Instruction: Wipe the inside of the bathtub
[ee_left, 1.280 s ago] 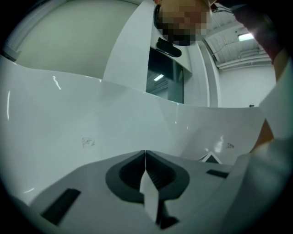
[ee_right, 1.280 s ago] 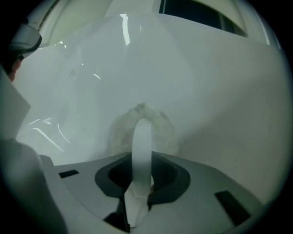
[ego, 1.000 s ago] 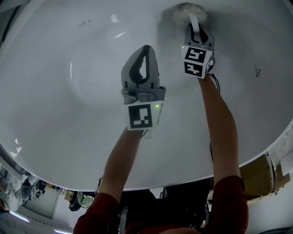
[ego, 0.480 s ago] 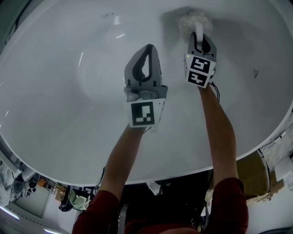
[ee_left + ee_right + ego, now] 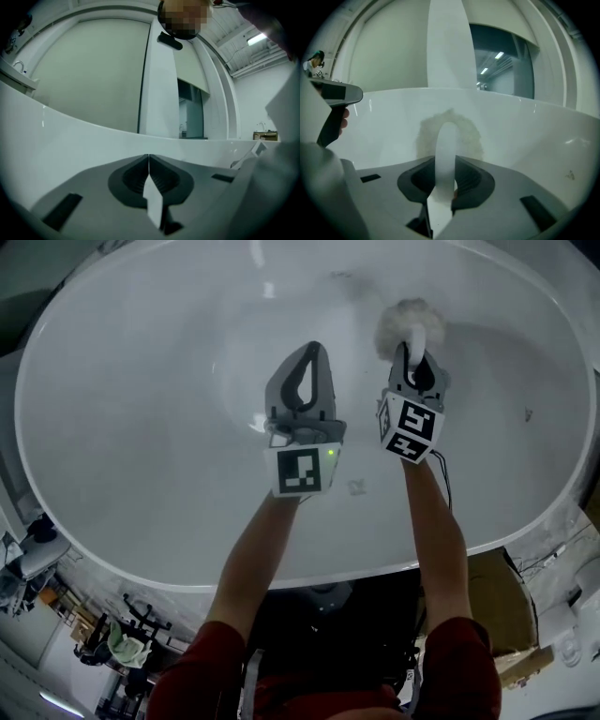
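Observation:
A white oval bathtub (image 5: pixel 141 418) fills the head view. My right gripper (image 5: pixel 411 360) is shut on the white handle (image 5: pixel 446 150) of a scrubber whose fluffy pale head (image 5: pixel 410 322) lies against the tub's inner wall right of centre. In the right gripper view the fluffy head (image 5: pixel 423 136) shows just beyond the right gripper (image 5: pixel 446 176), pressed on the white surface. My left gripper (image 5: pixel 305 362) hovers over the tub's middle, to the left of the right one. Its jaws meet with nothing between them, as the left gripper (image 5: pixel 148 161) shows in its own view.
A dark speck (image 5: pixel 528 414) marks the tub wall at the right, and a small pale mark (image 5: pixel 356 487) lies near the front wall. A cardboard box (image 5: pixel 511 601) sits outside the rim at lower right. Floor clutter (image 5: pixel 112 638) shows at lower left.
The view has drawn back, so the whole tub now shows. The right gripper and scrubber head slid from the far wall toward me. The left gripper stayed shut beside it.

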### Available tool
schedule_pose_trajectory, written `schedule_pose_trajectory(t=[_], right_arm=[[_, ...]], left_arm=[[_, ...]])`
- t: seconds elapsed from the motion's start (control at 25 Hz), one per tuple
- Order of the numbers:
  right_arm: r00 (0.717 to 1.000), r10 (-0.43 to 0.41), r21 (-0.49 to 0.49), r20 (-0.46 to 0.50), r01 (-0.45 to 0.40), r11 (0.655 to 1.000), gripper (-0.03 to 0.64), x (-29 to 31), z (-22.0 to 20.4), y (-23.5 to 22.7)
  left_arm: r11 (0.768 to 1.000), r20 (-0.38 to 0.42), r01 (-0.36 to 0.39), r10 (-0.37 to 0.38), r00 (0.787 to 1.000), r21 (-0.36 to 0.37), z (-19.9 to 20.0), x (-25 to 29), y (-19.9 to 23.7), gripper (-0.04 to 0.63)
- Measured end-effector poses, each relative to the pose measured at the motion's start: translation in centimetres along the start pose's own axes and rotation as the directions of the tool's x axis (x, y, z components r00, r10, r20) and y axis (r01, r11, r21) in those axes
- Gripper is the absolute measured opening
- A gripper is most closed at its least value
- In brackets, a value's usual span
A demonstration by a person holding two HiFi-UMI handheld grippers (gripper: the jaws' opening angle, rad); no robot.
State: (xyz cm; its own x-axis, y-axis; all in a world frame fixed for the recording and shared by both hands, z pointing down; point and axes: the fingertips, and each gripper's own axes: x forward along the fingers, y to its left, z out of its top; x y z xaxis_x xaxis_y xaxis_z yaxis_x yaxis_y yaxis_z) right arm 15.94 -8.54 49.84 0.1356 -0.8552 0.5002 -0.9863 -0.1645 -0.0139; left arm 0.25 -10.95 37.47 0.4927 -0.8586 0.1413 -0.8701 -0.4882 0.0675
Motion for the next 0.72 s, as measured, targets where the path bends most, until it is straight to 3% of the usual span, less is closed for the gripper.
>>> schedule_pose_trajectory(t=[0.4,0.56,0.72], right_arm=[[0.986,0.125,-0.029,0.112,-0.122,0.992,0.091,-9.0,9.8,17.5],[0.97,0.198,-0.064,0.141,-0.19,0.98,0.091,-11.4,12.2,25.5],[0.959,0.244,-0.097,0.145,-0.231,0.968,0.091,-12.3,12.8,30.4]], left_arm=[[0.989,0.028,-0.149,0.149,0.988,0.002,8.4,-10.1,14.5,0.015],[0.977,0.042,-0.212,0.21,0.977,0.029,10.5,-14.1,20.5,0.015],[0.967,0.054,-0.256,0.254,0.966,0.02,11.3,-16.7,24.1,0.015]])
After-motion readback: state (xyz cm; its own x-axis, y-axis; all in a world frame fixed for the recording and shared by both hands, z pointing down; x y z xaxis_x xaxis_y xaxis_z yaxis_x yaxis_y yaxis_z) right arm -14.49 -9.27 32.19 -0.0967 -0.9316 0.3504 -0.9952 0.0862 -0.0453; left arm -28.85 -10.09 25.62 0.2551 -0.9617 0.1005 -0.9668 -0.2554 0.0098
